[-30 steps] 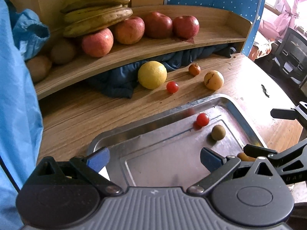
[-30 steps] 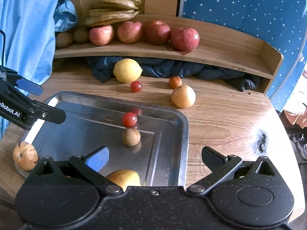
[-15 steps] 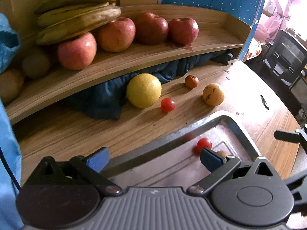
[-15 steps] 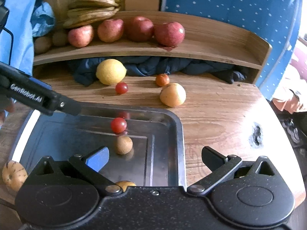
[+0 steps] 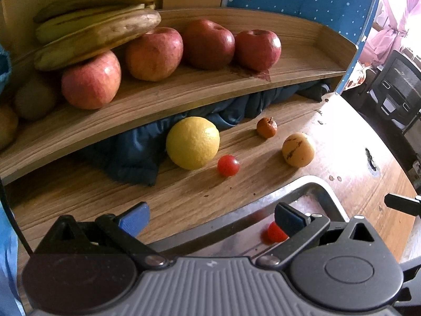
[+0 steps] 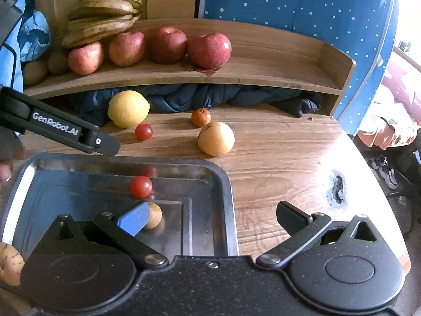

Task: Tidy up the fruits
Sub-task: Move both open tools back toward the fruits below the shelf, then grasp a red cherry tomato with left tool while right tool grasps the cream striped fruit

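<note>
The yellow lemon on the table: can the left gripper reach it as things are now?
Probably yes. The left gripper is open and faces the lemon; only bare tabletop lies between, and the cherry tomato sits beside.

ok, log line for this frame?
left gripper: open, over table edge, facing lemon | right gripper: open, empty | tray: one tomato

The left gripper (image 5: 210,214) has advanced toward, apparently, the lemon (image 5: 193,143).
</note>
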Tool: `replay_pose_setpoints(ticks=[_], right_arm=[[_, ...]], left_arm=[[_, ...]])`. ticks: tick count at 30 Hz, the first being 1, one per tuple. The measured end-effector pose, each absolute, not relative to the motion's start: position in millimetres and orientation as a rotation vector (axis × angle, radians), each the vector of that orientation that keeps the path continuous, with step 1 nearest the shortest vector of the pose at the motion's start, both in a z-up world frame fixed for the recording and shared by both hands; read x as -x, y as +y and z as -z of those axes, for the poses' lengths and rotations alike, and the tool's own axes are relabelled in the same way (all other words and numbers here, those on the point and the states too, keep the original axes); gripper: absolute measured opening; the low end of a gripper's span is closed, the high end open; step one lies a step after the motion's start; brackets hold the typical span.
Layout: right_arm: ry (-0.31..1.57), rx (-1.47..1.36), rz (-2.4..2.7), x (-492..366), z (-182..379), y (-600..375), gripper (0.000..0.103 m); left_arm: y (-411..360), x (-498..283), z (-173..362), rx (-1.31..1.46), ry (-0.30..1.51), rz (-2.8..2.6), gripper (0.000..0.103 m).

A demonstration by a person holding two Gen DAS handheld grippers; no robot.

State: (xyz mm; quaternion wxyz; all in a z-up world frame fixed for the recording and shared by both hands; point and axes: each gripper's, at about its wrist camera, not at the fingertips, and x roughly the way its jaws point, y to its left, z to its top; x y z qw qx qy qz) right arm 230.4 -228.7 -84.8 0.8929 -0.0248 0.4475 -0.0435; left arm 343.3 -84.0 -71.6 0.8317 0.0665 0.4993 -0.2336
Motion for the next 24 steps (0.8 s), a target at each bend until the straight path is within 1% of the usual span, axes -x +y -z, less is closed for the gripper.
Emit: replay_pose_setpoints(ticks=[24], right_arm=[[0.922,0.039,-0.081,-270.3,101.3,-275.1,0.102]], left_arm=[[-121.7,-348.9,78.5,-0.106,1.106,0.297,0.103]])
